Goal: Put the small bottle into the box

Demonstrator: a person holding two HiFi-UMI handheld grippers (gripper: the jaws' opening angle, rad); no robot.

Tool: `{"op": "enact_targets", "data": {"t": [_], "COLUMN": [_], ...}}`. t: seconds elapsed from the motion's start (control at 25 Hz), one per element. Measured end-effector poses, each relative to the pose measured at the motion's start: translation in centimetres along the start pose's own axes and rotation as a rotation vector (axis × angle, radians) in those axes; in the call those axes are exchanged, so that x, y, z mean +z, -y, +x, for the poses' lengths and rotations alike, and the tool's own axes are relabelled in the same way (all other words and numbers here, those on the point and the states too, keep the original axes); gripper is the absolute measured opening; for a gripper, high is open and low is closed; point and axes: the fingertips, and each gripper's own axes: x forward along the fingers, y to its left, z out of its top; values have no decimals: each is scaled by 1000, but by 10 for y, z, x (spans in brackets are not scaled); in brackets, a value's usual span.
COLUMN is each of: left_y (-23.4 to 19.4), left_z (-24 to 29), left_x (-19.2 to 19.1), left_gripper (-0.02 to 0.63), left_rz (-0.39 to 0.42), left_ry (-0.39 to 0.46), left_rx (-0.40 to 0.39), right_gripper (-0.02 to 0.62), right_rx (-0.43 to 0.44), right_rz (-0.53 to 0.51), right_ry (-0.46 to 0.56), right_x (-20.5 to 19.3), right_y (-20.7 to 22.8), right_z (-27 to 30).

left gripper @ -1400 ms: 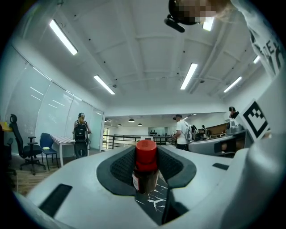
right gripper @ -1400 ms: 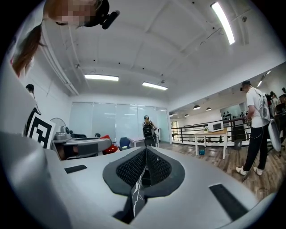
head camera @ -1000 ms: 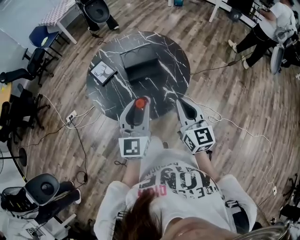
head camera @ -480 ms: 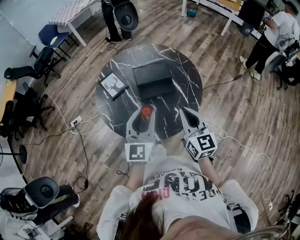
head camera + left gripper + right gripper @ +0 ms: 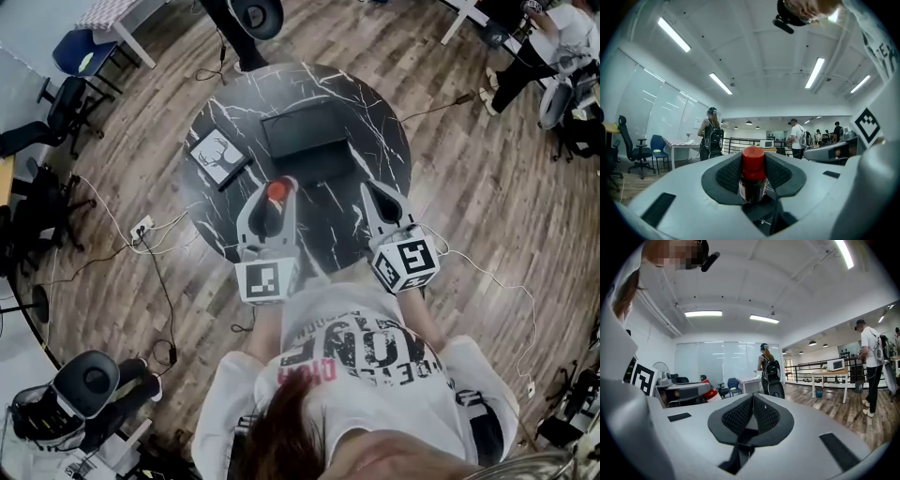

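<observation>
My left gripper point(image 5: 272, 202) is shut on a small dark bottle with a red cap point(image 5: 277, 190). In the left gripper view the bottle point(image 5: 753, 176) stands upright between the black pads. An open black box point(image 5: 305, 142) sits on the round black marble table point(image 5: 380, 131), just beyond the left gripper. My right gripper point(image 5: 379, 200) hovers over the table's near right part. Its jaws point(image 5: 752, 411) are shut with nothing between them. The bottle's red cap point(image 5: 708, 392) and the left gripper show at the left of the right gripper view.
A framed picture of a deer point(image 5: 218, 156) lies on the table's left part. Office chairs point(image 5: 70, 70) stand at the left, and cables point(image 5: 155, 239) trail over the wooden floor. People point(image 5: 711, 138) stand around the room beyond the table.
Both grippers have moved forward over the table toward the black box, with the bottle still in the left one. The jaws of both look unchanged.
</observation>
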Motion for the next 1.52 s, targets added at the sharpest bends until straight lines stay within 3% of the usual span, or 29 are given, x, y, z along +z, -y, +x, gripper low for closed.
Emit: {"op": "enact_targets", "data": {"t": [0.92,1.52], "left_y": [5,8], "left_z": [46,53], "left_x": [5,2], "left_gripper": [137,137], "left_rz": [22,28], "left_ry": [-3,-9], "left_rx": [79,81], "right_gripper": [2,2], "right_rx": [134,108], "right_rz": [6,24], "right_ry": [9,22], "right_x": [12,10], "right_y": [31,47], "right_z": [59,55]}}
